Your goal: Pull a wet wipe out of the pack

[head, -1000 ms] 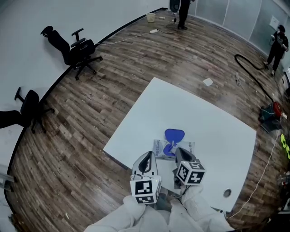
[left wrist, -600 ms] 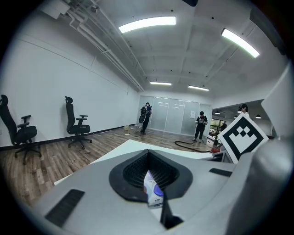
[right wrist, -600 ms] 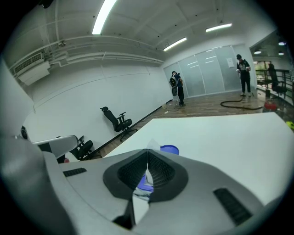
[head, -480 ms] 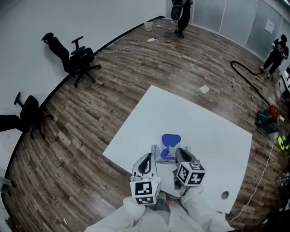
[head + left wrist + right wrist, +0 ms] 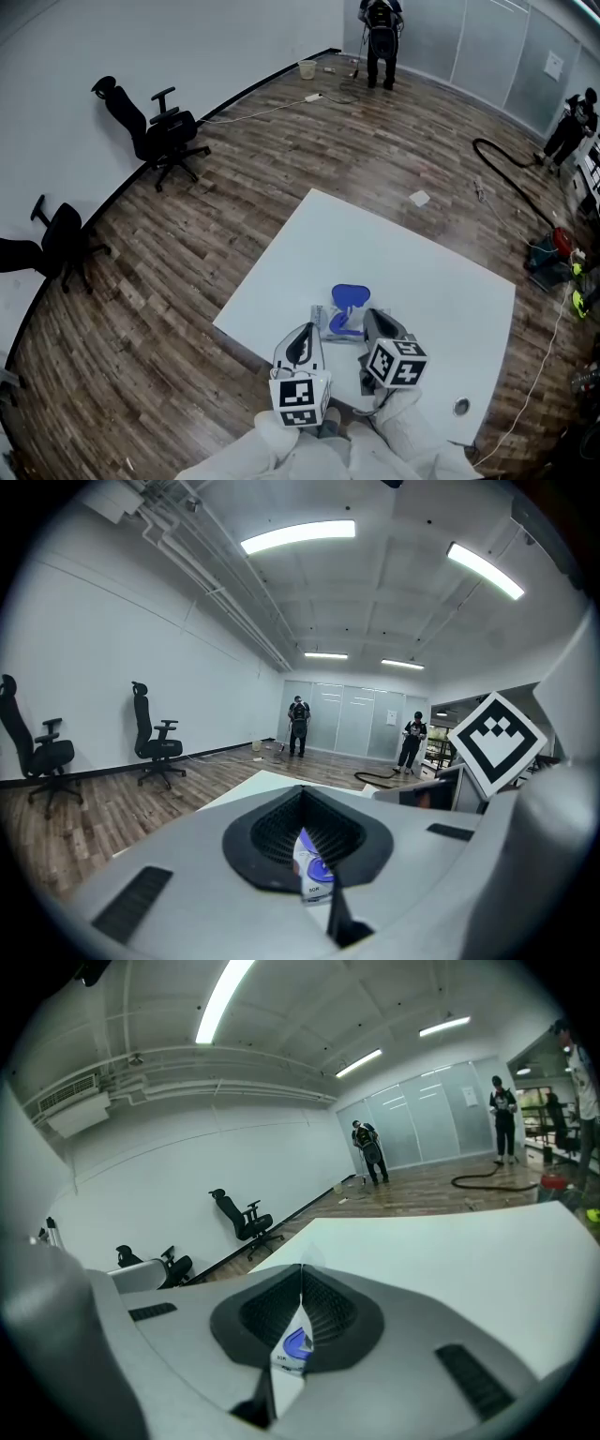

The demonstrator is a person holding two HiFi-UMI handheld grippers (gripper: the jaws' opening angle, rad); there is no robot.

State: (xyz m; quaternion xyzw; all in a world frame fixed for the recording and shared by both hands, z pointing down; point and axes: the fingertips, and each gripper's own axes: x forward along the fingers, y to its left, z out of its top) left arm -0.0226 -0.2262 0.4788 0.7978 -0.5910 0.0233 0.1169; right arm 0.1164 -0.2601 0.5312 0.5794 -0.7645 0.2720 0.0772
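A white wet wipe pack (image 5: 343, 323) with its blue lid (image 5: 351, 297) flipped up is near the front edge of the white table (image 5: 422, 262). My left gripper (image 5: 306, 330) is at the pack's left end and my right gripper (image 5: 373, 319) at its right end. In the left gripper view the jaws of the left gripper (image 5: 314, 857) are shut, with the pack's white, blue-printed film (image 5: 313, 874) pinched between them. The right gripper (image 5: 295, 1335) is shut the same way on the printed film (image 5: 291, 1354). No wipe shows outside the pack.
A round grommet hole (image 5: 460, 406) sits in the table's near right corner. Two office chairs (image 5: 155, 117) (image 5: 56, 239) stand by the left wall. People stand at the back (image 5: 380, 28) and far right (image 5: 577, 112). A black hose (image 5: 506, 164) and a scrap of paper (image 5: 419, 198) lie on the wood floor.
The right gripper has risen a little with its end of the pack. The left gripper has hardly moved. Both stay shut and the blue lid stays up.
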